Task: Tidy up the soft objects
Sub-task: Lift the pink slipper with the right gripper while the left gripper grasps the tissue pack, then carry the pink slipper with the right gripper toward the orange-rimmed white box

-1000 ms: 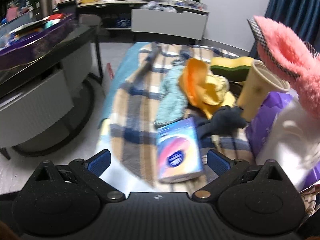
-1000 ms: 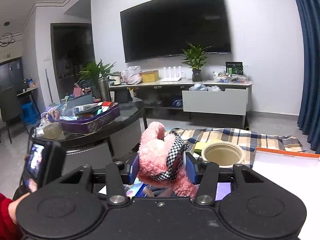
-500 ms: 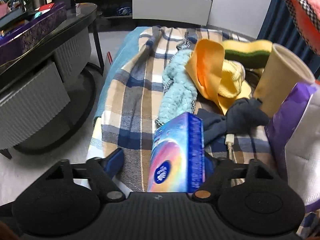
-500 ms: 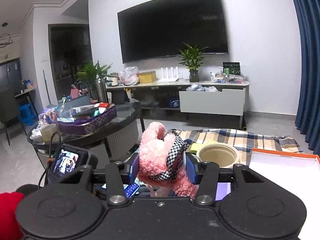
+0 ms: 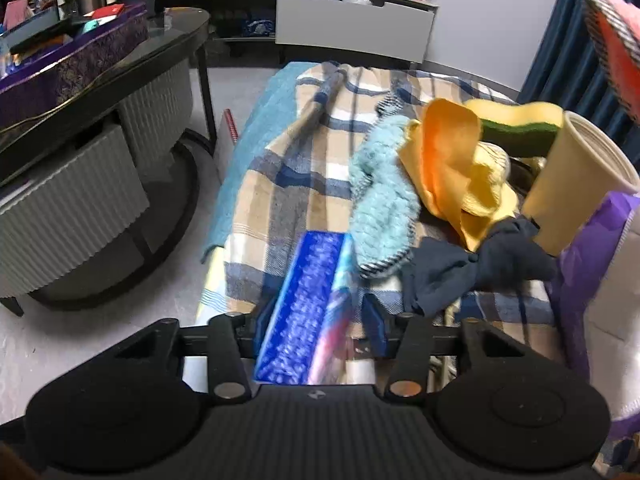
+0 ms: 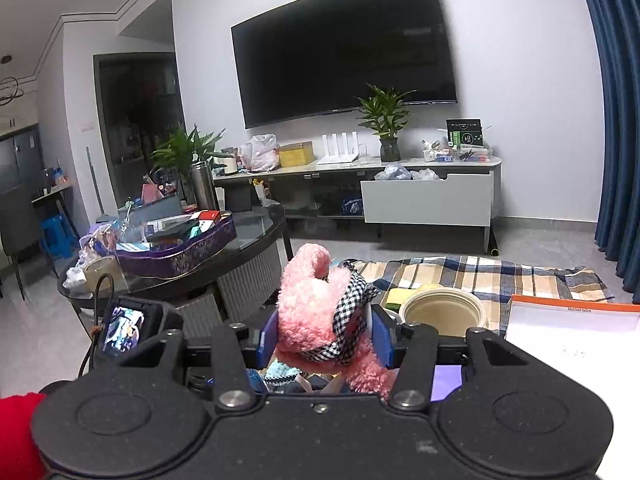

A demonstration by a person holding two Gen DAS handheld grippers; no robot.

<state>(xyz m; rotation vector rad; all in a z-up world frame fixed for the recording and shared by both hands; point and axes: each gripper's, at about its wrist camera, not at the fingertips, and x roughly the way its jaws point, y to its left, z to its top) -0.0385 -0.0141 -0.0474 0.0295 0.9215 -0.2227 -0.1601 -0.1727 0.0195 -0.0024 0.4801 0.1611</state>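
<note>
My left gripper [image 5: 320, 320] is shut on a blue tissue pack [image 5: 308, 308], which stands on edge between the pads over the plaid blanket [image 5: 288, 168]. On the blanket lie a light blue fuzzy cloth [image 5: 384, 204], a yellow-orange cloth [image 5: 456, 164], a dark navy cloth [image 5: 472, 268] and a yellow-green sponge [image 5: 520, 124]. My right gripper [image 6: 326, 338] is shut on a pink plush slipper with checked trim [image 6: 320, 312], held up in the air; the slipper also shows at the top right of the left wrist view [image 5: 616, 36].
A tan cup [image 5: 576, 180] [image 6: 442, 314] stands right of the cloths. A purple and white pack [image 5: 600, 300] is at the right. A dark round table [image 5: 100, 92] with a purple tray stands left. A white box with an orange edge [image 6: 572, 320] lies right.
My left gripper has closed on the tissue pack, which has turned from lying flat to standing on edge between the pads. My right gripper still holds the pink slipper.
</note>
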